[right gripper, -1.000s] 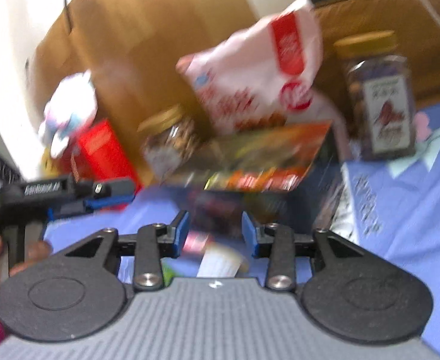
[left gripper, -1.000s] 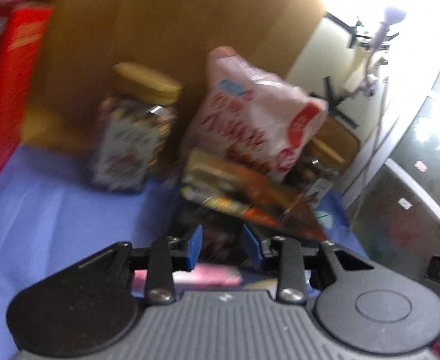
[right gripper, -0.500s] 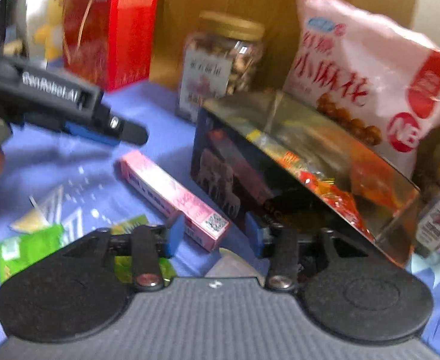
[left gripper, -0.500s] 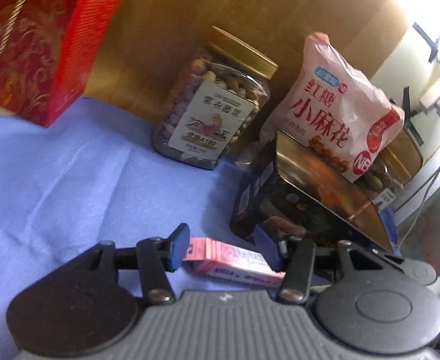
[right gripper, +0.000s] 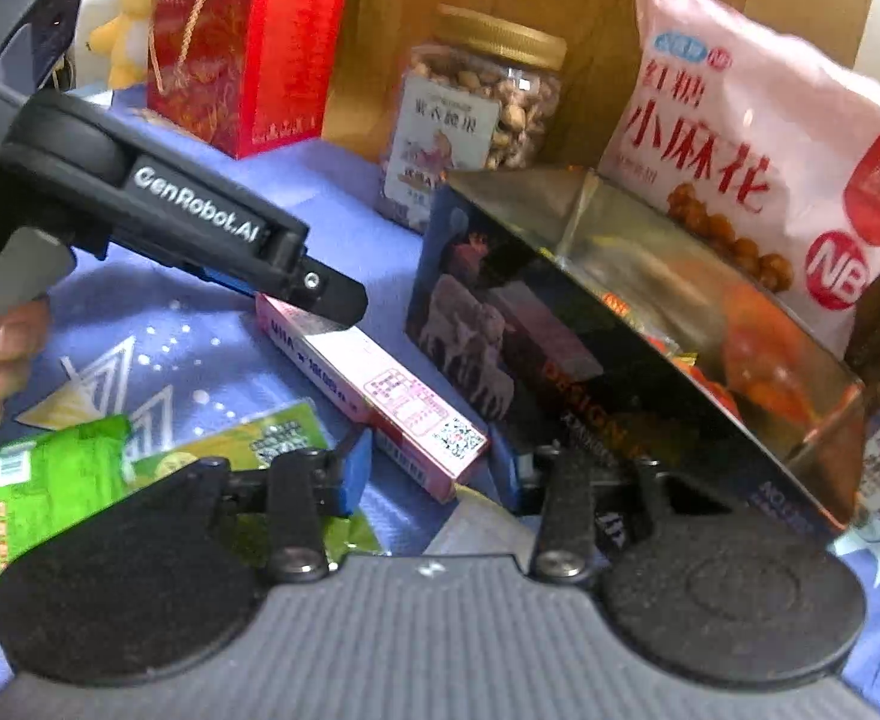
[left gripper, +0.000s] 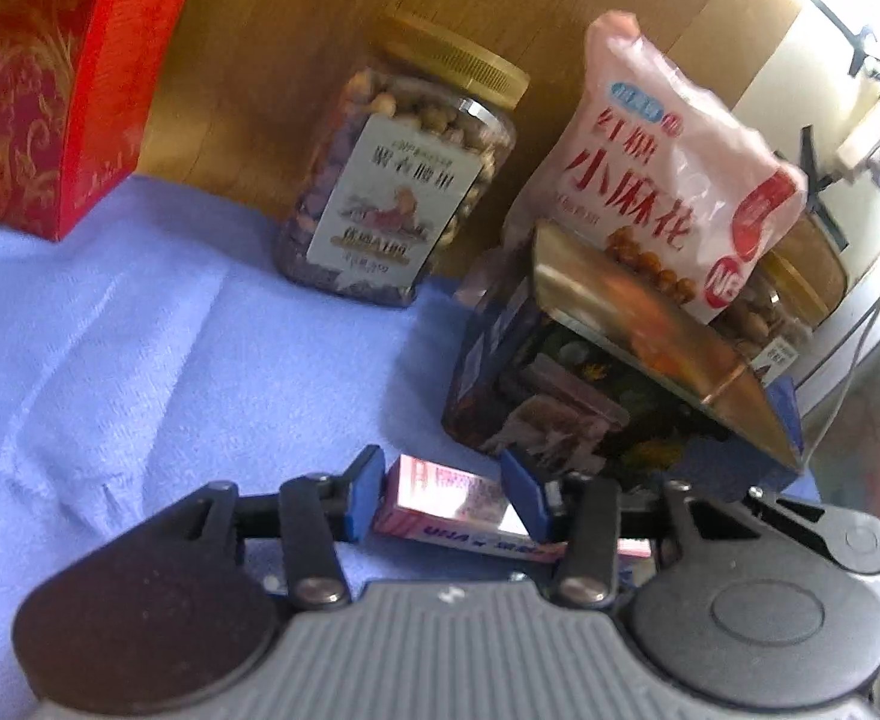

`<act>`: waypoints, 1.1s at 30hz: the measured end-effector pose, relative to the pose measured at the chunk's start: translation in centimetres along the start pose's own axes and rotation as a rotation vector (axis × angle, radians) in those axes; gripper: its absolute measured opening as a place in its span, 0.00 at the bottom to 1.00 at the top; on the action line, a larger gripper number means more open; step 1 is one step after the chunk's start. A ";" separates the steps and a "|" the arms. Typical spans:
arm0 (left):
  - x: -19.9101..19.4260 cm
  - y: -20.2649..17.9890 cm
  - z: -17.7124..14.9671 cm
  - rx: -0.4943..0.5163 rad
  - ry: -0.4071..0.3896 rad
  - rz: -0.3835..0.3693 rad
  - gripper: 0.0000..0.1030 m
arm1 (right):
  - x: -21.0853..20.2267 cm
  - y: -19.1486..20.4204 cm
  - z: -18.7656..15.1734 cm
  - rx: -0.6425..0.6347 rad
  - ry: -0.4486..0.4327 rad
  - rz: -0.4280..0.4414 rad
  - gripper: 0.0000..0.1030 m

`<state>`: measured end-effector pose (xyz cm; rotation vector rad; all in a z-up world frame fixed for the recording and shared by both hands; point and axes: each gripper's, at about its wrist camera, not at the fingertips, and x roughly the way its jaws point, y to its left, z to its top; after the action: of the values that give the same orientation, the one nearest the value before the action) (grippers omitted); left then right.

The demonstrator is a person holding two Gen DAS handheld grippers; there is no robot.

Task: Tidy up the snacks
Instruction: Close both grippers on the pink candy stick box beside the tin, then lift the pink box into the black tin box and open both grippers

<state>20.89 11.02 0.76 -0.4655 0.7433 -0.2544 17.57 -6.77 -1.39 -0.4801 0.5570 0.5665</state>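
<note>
A long pink snack box (left gripper: 446,495) lies flat on the blue cloth, and one end sits between the open jaws of my left gripper (left gripper: 443,492). In the right wrist view the same pink box (right gripper: 374,393) has the left gripper (right gripper: 326,294) at its far end and my open right gripper (right gripper: 431,468) at its near end. A dark open box (right gripper: 560,372) with a shiny inner lid stands right of it. A pink snack bag (right gripper: 758,144) leans behind that box.
A jar of nuts (left gripper: 404,192) and a red gift box (left gripper: 38,90) stand against the wooden back panel. Green packets (right gripper: 56,480) lie on the cloth at the front left. A second jar (left gripper: 794,300) stands behind the bag.
Both grippers have come down toward the cloth and closed in on the pink box; the left jaws now straddle its end. Both stay open.
</note>
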 end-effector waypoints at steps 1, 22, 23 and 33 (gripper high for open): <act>-0.6 -0.3 0.2 0.003 -0.017 -0.007 0.41 | -0.6 0.1 0.1 -0.004 -0.021 -0.009 0.43; 1.9 -8.8 5.8 0.190 -0.104 -0.078 0.41 | -2.8 -5.8 0.9 0.028 -0.190 -0.267 0.43; 2.4 -9.0 5.8 0.193 -0.100 -0.078 0.41 | -2.6 -6.1 0.7 0.035 -0.188 -0.271 0.43; 3.4 -8.5 5.8 0.167 -0.059 -0.061 0.42 | -3.3 -7.7 -0.5 0.129 -0.245 -0.289 0.48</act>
<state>26.90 4.19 6.65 -0.3360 0.6454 -0.3556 19.75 -13.97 2.31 -0.3546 0.2805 0.3044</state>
